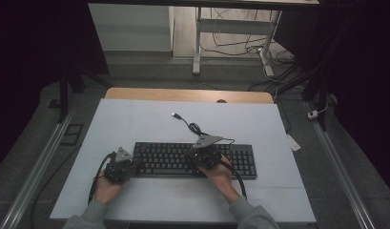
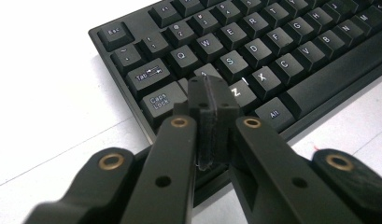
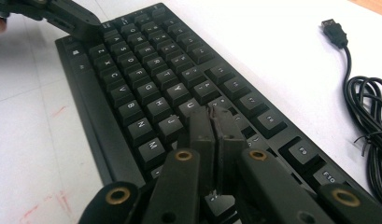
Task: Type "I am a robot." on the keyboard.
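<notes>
A black full-size keyboard (image 1: pixel 195 160) lies lengthwise across the near half of a white, matte table sheet (image 1: pixel 135 124), its rectangular case low and flat, its keycaps square, slightly dished and printed with pale legends. From its far edge a thin, glossy black cable (image 1: pixel 195 128) runs in a loose coil and ends in a metal-tipped USB plug (image 1: pixel 175 115) lying on the sheet, well apart from the keys. The left gripper (image 1: pixel 130 164), held in the person's left hand (image 1: pixel 106 187), sits at the keyboard's left end; in the left gripper view its jaws are clenched flat against each other with nothing between them, the ribbed black tips (image 2: pixel 209 100) poised over the A and Z keys beside Caps Lock (image 2: pixel 159 100). The right gripper (image 1: pixel 202 155), held in the right hand (image 1: pixel 221 179), stands over the middle keys; in the right gripper view its jaws are likewise pressed together on nothing, the tips (image 3: pixel 212 123) just above the keys near J and U. Both grippers show smooth black linkage arms with brass-coloured pivot bushings. Faint red marks streak the sheet (image 3: pixel 34 140) beside the keyboard's front edge.
</notes>
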The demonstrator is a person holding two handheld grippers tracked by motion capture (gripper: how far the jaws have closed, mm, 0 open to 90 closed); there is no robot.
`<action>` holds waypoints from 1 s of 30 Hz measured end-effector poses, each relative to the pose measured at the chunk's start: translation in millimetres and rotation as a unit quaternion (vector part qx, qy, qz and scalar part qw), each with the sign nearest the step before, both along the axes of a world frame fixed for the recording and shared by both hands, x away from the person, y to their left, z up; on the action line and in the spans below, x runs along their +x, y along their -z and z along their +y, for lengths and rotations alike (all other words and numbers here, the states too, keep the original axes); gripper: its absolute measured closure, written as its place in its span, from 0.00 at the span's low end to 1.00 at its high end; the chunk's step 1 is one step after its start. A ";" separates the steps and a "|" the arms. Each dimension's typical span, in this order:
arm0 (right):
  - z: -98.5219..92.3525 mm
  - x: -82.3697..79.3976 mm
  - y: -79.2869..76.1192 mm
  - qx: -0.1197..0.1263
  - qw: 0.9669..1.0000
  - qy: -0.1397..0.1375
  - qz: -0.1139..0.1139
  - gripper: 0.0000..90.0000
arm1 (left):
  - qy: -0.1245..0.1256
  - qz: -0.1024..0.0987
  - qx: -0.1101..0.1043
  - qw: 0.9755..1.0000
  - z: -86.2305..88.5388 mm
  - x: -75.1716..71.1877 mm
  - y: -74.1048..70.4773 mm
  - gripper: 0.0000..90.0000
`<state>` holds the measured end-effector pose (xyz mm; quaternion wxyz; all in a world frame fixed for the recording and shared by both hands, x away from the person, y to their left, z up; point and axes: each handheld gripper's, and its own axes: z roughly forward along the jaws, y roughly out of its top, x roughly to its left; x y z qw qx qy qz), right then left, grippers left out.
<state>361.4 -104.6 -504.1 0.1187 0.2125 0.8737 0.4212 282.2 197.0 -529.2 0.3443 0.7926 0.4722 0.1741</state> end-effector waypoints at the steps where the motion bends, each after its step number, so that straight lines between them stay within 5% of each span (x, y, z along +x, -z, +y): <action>1: 0.9 0.6 0.5 0.000 1.000 0.000 0.000 0.98 | 0.000 0.000 0.000 1.000 0.1 0.0 0.1 0.98; 30: 22.8 13.7 9.9 -0.032 0.999 0.000 0.006 0.97 | 0.002 0.004 0.001 1.000 0.4 0.2 2.2 0.98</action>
